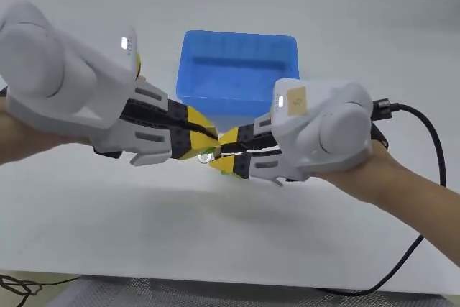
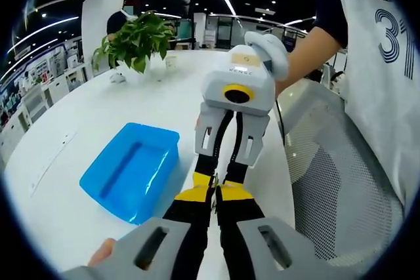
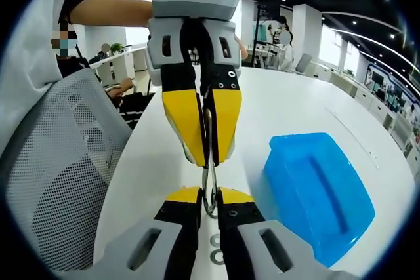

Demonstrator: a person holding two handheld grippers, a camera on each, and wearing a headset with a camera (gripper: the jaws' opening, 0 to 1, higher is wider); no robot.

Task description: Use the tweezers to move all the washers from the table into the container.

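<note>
Thin metal tweezers (image 3: pixel 210 178) run tip to tip between my two grippers, just above the white table. My left gripper (image 1: pixel 212 134) comes in from the left, its yellow fingers pressed onto the tweezers' far part. My right gripper (image 3: pixel 210 196) faces it, and the tweezers' looped end sits between its jaws. Two washers (image 3: pixel 216 248) lie on the table directly under the right gripper. Another washer (image 1: pixel 207 156) glints below the meeting tips. The blue container (image 1: pixel 237 98) stands just behind the grippers, with nothing visible inside it.
A black cable (image 1: pixel 431 149) trails off the right gripper toward the table's front edge (image 1: pixel 215 275). A grey mesh chair (image 3: pixel 59 181) stands beside the table. A potted plant (image 2: pixel 134 40) sits far off on the tabletop.
</note>
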